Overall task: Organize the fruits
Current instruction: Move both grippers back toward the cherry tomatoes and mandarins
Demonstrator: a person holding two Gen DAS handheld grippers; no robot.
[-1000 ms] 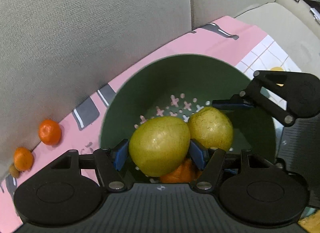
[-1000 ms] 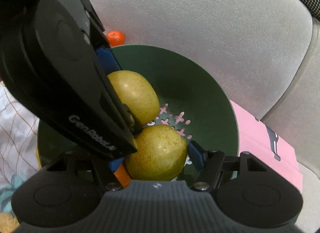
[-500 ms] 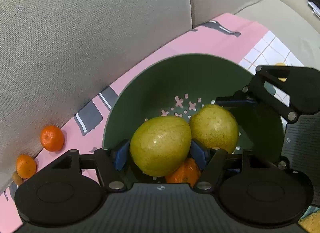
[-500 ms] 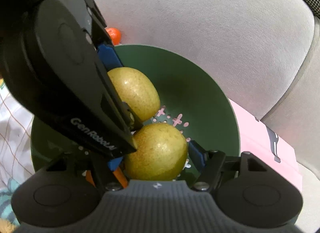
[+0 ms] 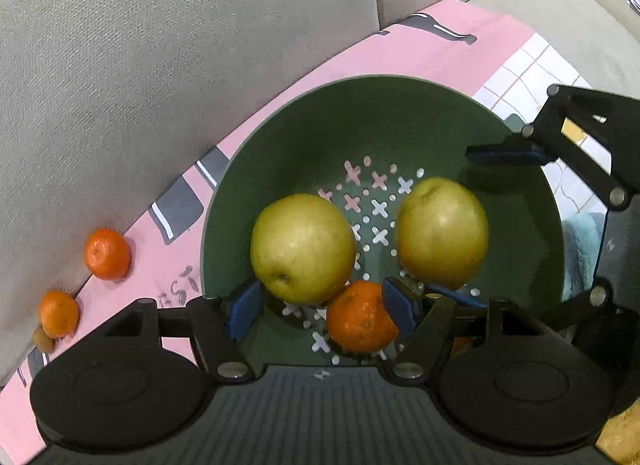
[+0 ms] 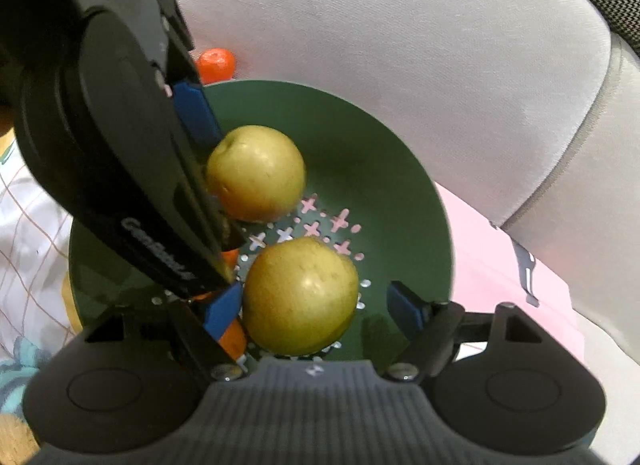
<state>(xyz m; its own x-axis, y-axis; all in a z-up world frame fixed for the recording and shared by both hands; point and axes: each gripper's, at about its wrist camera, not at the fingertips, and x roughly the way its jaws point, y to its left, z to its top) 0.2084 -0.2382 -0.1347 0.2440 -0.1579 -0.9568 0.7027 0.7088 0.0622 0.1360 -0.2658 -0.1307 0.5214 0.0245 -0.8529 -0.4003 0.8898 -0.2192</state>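
Left gripper [image 5: 320, 307] opening, empty; pear [image 5: 303, 248] ahead of fingers. Right gripper [image 6: 316, 307] opening, second pear [image 6: 300, 295] between fingers, seemingly released.

Two yellow-green pears [image 5: 303, 248] [image 5: 443, 232] and one mandarin [image 5: 360, 319] sit in the single green colander [image 5: 280, 153] — three fruits inside. Two more mandarins [image 5: 107, 253] [image 5: 58, 313] lie on the pink cloth's [image 5: 360, 57] left edge — three mandarins altogether.
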